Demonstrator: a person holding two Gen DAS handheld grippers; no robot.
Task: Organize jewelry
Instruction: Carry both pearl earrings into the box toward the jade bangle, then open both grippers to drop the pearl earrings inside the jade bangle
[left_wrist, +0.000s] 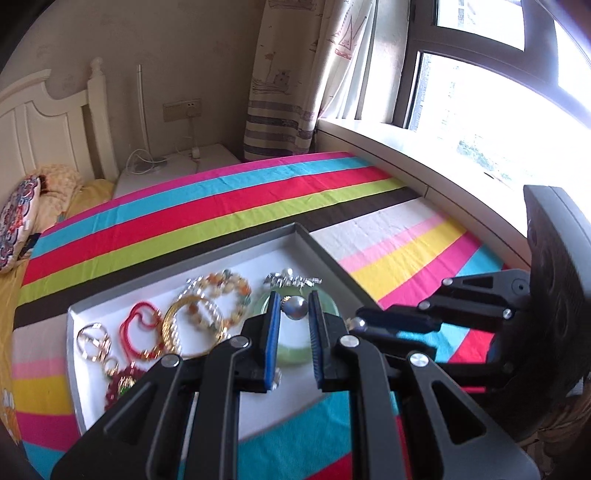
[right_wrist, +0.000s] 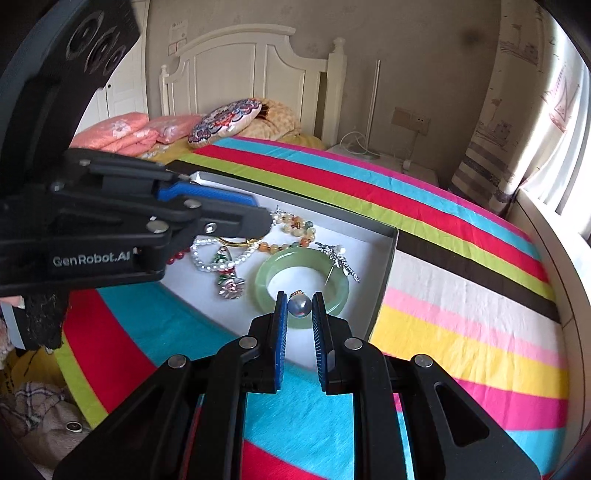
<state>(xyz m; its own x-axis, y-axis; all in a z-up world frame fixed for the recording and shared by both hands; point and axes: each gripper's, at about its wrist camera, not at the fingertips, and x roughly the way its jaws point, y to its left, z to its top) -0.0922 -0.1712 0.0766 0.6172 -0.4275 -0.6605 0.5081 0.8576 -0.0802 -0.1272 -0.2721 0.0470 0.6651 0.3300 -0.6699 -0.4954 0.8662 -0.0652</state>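
Fingers (left_wrist: 271, 325) of L gripper (left_wrist: 293, 317) and R gripper (right_wrist: 300, 308) are each nearly shut on a grey pearl (left_wrist: 295, 308), likely a matched earring pair, held just above the bangle (right_wrist: 332, 266) in the tray (right_wrist: 386, 280) on the bed (right_wrist: 461, 258), prob. to keep them together.

left tool (left_wrist: 293, 308) pinches a grey pearl (left_wrist: 295, 308) — above tray (left_wrist: 314, 243).

Bed (right_wrist: 461, 280) spread with a cotton cover in bold stripes of pink, cyan, red, lime, brown, white and yellow. Directly on the cover, at centre, lies a shallow rectangular grey cardboard tray with white lining (right_wrist: 384, 280). Toward 11 o'clock in the right wrist view: a round embroidered cushion (right_wrist: 225, 123) and folded salmon-pink bedding (right_wrist: 118, 134).
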